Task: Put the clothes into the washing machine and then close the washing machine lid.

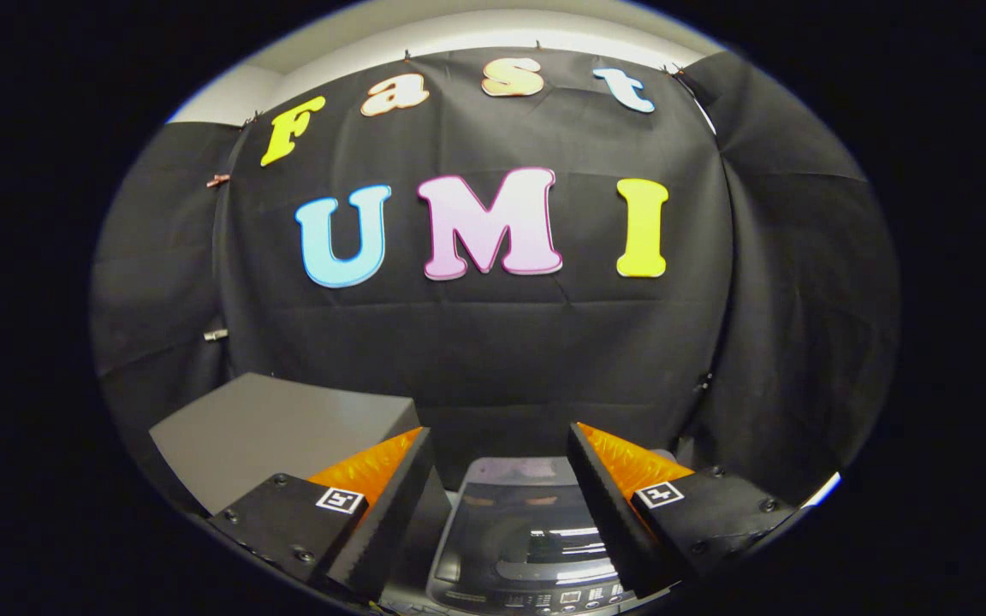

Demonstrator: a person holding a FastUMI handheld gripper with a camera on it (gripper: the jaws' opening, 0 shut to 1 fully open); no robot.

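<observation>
Looking forward along the tool point(500, 445), its two fingers point(390, 496) stand spread wide apart with nothing between them; neither finger touches anything. Each finger carries a small square marker on its upper face, and each has a ribbed pad on its inner side.

Below the gap between the fingers sits the washing machine point(527, 547), seen from above. Its lid point(523, 522) is dark and glossy, lies flat down over the top, and reflects strips of light. A row of small buttons and symbols, the control panel point(561, 597), runs along the machine's near edge, just beneath the fingers. The right finger overlaps the machine's right side, and the left finger overlaps its left side.

Beside the machine, behind the left finger, stands a grey box point(279, 423) with a flat, plain top; whether it touches the machine cannot be told, since the left finger hides the space between them.

Behind everything hangs the black cloth wall point(501, 359), creased in places, with a pale ceiling strip point(476, 26) above it.
</observation>
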